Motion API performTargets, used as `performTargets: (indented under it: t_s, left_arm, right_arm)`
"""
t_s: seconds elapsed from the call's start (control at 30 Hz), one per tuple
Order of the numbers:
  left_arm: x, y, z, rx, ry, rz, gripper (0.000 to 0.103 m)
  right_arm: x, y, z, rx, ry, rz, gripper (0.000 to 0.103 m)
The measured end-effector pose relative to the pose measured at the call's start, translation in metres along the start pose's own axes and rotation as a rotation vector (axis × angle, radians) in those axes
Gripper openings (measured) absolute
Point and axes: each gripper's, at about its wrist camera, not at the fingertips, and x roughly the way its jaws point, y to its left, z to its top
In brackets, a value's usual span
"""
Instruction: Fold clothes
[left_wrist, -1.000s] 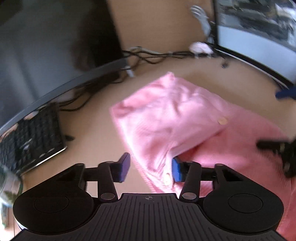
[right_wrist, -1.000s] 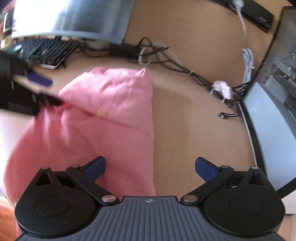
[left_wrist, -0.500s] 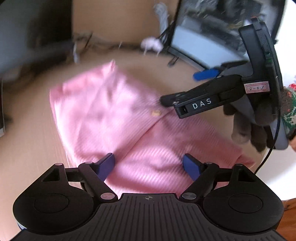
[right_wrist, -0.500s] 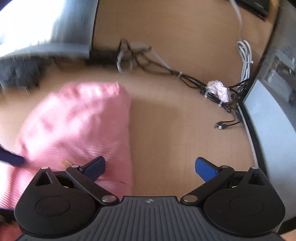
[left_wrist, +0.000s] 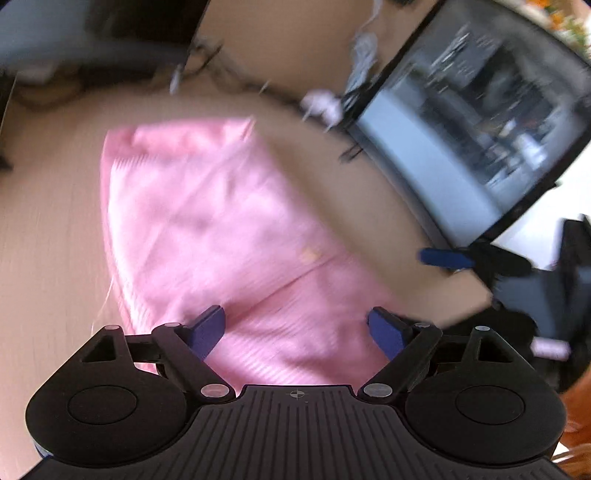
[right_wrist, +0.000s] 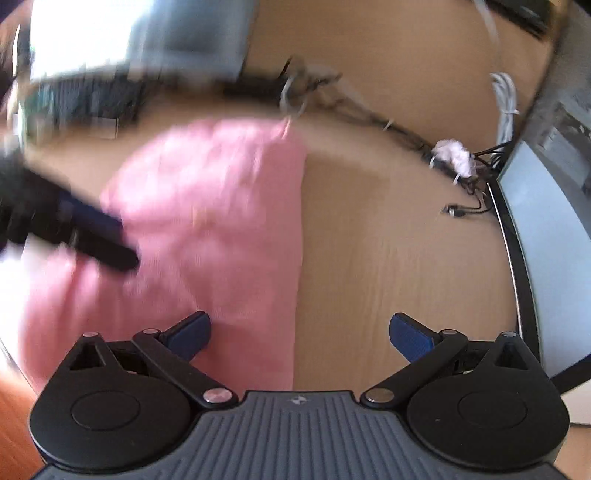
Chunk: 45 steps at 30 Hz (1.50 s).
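Observation:
A pink ribbed garment (left_wrist: 221, 236) lies folded on the wooden desk (left_wrist: 44, 236); a small button (left_wrist: 309, 254) shows near its fold line. It also shows in the right wrist view (right_wrist: 207, 221). My left gripper (left_wrist: 297, 328) is open and empty just above the garment's near part. My right gripper (right_wrist: 299, 332) is open and empty over the garment's right edge. The right gripper shows at the right of the left wrist view (left_wrist: 443, 257). The left gripper's fingers (right_wrist: 96, 240) reach in from the left of the right wrist view. Both views are blurred.
A curved monitor (left_wrist: 480, 140) stands at the right, another monitor (right_wrist: 140, 40) at the back left with a keyboard (right_wrist: 88, 99) under it. Tangled cables (right_wrist: 369, 114) and a crumpled white wad (right_wrist: 454, 155) lie along the desk's back.
My left gripper has let go of the garment's edge, opened wide and swung right. The right gripper stayed open and shifted over the garment's right edge. The garment now lies flatter.

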Motion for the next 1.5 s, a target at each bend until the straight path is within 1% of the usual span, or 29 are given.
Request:
performTargets:
  t_s: [0.07, 0.13, 0.2, 0.27, 0.3, 0.37, 0.43, 0.5, 0.6, 0.7, 0.8, 0.83, 0.87, 0.9, 0.93, 0.97, 1.0, 1.03, 1.13, 1.2, 1.23, 1.27, 1.3, 1.33, 1.37, 1.43, 1.5]
  left_arm:
    - [0.000, 0.001, 0.001, -0.007, -0.001, -0.005, 0.090]
    - [-0.007, 0.000, 0.009, 0.001, -0.031, -0.010, 0.091]
    - [-0.015, 0.002, 0.018, -0.004, -0.079, -0.012, 0.092]
    - [-0.019, 0.009, 0.026, -0.044, -0.119, -0.011, 0.092]
    - [-0.019, 0.014, 0.029, -0.070, -0.127, -0.007, 0.092]
    - [-0.013, 0.025, 0.031, -0.121, -0.115, 0.008, 0.092]
    - [-0.006, 0.034, 0.031, -0.153, -0.089, 0.017, 0.092]
    - [0.000, 0.039, 0.028, -0.151, -0.065, 0.030, 0.092]
    - [0.002, 0.040, 0.026, -0.138, -0.041, 0.052, 0.092]
    - [-0.008, 0.037, 0.029, -0.145, -0.055, 0.071, 0.094]
    - [-0.027, 0.040, 0.027, -0.169, -0.085, 0.105, 0.094]
    - [-0.032, 0.043, 0.025, -0.182, -0.091, 0.119, 0.094]
    - [-0.036, 0.046, 0.023, -0.196, -0.092, 0.132, 0.094]
    - [-0.040, 0.050, 0.021, -0.210, -0.092, 0.146, 0.094]
    - [-0.043, 0.054, 0.020, -0.223, -0.091, 0.160, 0.094]
    - [-0.047, 0.057, 0.018, -0.237, -0.091, 0.174, 0.094]
    - [-0.050, 0.061, 0.016, -0.250, -0.091, 0.189, 0.094]
    - [-0.054, 0.065, 0.014, -0.262, -0.092, 0.204, 0.094]
    - [-0.065, 0.077, 0.006, -0.306, -0.098, 0.236, 0.094]
    - [-0.072, 0.084, -0.001, -0.332, -0.103, 0.254, 0.094]
    - [-0.075, 0.087, -0.004, -0.345, -0.104, 0.260, 0.094]
    - [-0.078, 0.090, -0.007, -0.358, -0.106, 0.267, 0.094]
    - [-0.080, 0.093, -0.009, -0.372, -0.108, 0.271, 0.094]
    - [-0.082, 0.095, -0.009, -0.387, -0.115, 0.268, 0.094]
    - [-0.084, 0.097, -0.008, -0.401, -0.128, 0.262, 0.094]
    - [-0.090, 0.100, -0.006, -0.427, -0.160, 0.246, 0.094]
    - [-0.099, 0.098, 0.002, -0.441, -0.222, 0.209, 0.094]
  right_arm:
    - [-0.001, 0.000, 0.001, -0.001, 0.001, -0.011, 0.103]
    - [-0.010, -0.008, 0.011, 0.040, -0.021, -0.001, 0.103]
    - [-0.015, -0.019, 0.027, 0.095, -0.049, 0.021, 0.103]
    - [-0.017, -0.030, 0.043, 0.153, -0.074, 0.041, 0.103]
    - [-0.015, -0.035, 0.052, 0.188, -0.079, 0.047, 0.103]
    - [-0.009, -0.045, 0.070, 0.255, -0.086, 0.059, 0.103]
    - [0.002, -0.051, 0.086, 0.289, -0.091, 0.067, 0.103]
    - [0.016, -0.049, 0.099, 0.272, -0.091, 0.068, 0.103]
    - [0.039, -0.042, 0.111, 0.224, -0.067, 0.073, 0.103]
    - [0.053, -0.049, 0.120, 0.249, -0.058, 0.126, 0.103]
    - [0.069, -0.057, 0.130, 0.296, -0.071, 0.217, 0.102]
    - [0.076, -0.057, 0.134, 0.298, -0.072, 0.244, 0.098]
    - [0.085, -0.055, 0.138, 0.294, -0.068, 0.261, 0.091]
    - [0.093, -0.052, 0.141, 0.290, -0.061, 0.276, 0.088]
    - [0.103, -0.049, 0.145, 0.289, -0.052, 0.291, 0.080]
    - [0.112, -0.046, 0.149, 0.287, -0.044, 0.299, 0.069]
    - [0.121, -0.044, 0.152, 0.284, -0.036, 0.305, 0.064]
    - [0.130, -0.041, 0.155, 0.277, -0.024, 0.299, 0.058]
    - [0.153, -0.034, 0.160, 0.245, -0.002, 0.268, 0.049]
    - [0.157, -0.029, 0.163, 0.206, -0.021, 0.263, 0.034]
    - [0.158, -0.027, 0.165, 0.191, -0.013, 0.274, 0.013]
    - [0.155, -0.026, 0.167, 0.191, -0.009, 0.296, 0.009]
    - [0.148, -0.025, 0.168, 0.189, -0.025, 0.306, 0.009]
    - [0.133, -0.024, 0.169, 0.177, -0.059, 0.310, 0.008]
    - [0.114, -0.025, 0.169, 0.172, -0.095, 0.322, 0.008]
    - [0.067, -0.032, 0.164, 0.176, -0.167, 0.379, 0.007]
    - [0.018, -0.035, 0.149, 0.138, -0.221, 0.411, 0.007]
